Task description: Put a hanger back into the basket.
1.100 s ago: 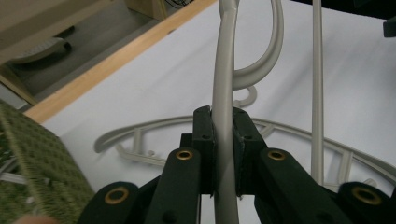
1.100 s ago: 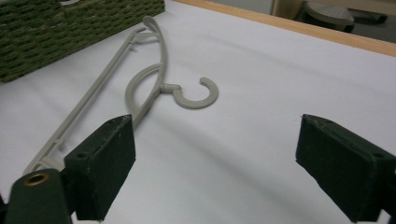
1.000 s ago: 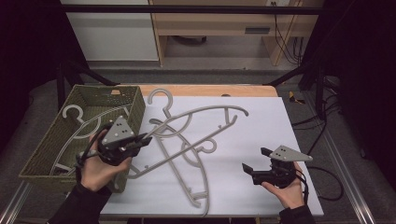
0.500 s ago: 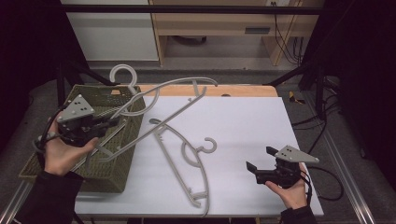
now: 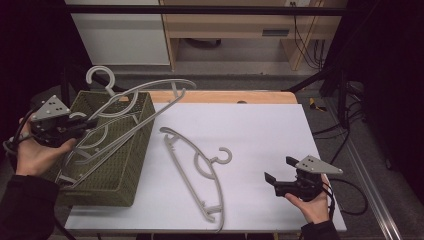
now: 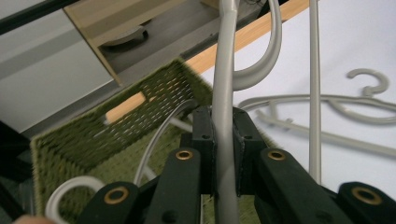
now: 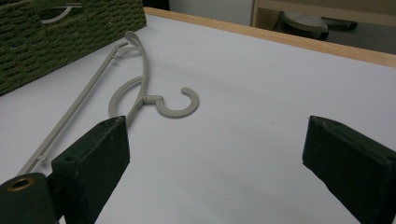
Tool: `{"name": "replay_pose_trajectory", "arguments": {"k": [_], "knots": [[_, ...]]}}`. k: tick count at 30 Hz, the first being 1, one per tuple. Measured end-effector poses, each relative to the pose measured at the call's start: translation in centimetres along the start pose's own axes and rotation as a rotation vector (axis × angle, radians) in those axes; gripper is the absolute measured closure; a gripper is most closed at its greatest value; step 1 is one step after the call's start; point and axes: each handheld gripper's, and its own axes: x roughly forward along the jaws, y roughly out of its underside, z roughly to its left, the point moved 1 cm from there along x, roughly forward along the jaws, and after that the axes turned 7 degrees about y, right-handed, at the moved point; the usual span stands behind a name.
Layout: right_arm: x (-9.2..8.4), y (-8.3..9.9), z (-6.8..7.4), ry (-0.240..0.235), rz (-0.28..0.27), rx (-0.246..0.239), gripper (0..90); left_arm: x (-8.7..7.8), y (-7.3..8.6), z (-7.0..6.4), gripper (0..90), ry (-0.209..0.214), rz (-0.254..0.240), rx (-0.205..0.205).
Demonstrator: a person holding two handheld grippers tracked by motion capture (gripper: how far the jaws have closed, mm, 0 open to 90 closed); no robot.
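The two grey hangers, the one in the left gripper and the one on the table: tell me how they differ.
The held hanger is clamped in the shut left gripper; the table hanger lies free, and the right gripper beside it is open and empty. The held hanger is raised and tilted over the green basket; the table hanger lies flat on the white table. Both are the same grey plastic shape.

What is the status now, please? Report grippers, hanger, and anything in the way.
Left gripper shut on hanger, above basket. Right gripper open, empty. Second hanger flat on table, nothing in the way.
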Motion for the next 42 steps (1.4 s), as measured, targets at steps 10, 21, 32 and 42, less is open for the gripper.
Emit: {"name": "replay_pose_trajectory", "arguments": {"k": [10, 21, 32, 42], "knots": [[0.1, 0.1, -0.1, 0.000, 0.008, 0.002, 7.7, -0.2, 3.5, 3.5, 82.5, -0.044, 0.021, -0.076], [0.0, 0.0, -0.1, -0.002, -0.002, 0.004, 7.3, -1.5, 7.1, 5.7, 82.4, -0.111, 0.053, -0.140], [0.0, 0.0, -0.2, -0.003, 0.000, 0.008, 7.0, -1.4, 9.4, 6.7, 82.4, -0.163, 0.081, -0.181], [-0.1, 0.0, -0.3, 0.006, 0.000, 0.011, 7.1, -0.1, 10.9, 7.1, 82.3, -0.190, 0.163, -0.210]]}}
